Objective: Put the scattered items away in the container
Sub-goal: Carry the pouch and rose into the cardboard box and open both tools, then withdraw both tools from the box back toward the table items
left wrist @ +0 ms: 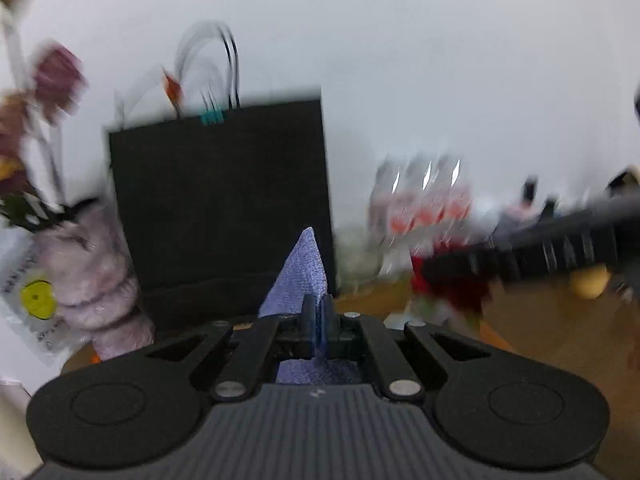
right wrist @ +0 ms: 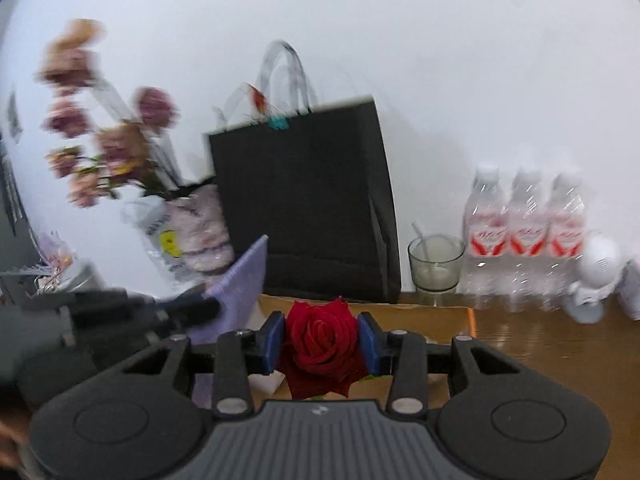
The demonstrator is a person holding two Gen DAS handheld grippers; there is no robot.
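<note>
I am mid-carry with both loads, so I judge this the transport step. The left gripper has its fingers pinched together on a lilac cloth, whose corner stands up ahead of the tips. The right gripper has its blue fingers clamped on a red rose at the bloom's sides. In the right view the left gripper shows low on the left with the cloth trailing up from it.

The container is unclear to me: the black bag stands upright ahead at the wall, and a cardboard box lies on the table just below the rose. Next I must pick one, bring each load over its opening, and release. Both grippers point forward and tilt somewhat downward.
</note>
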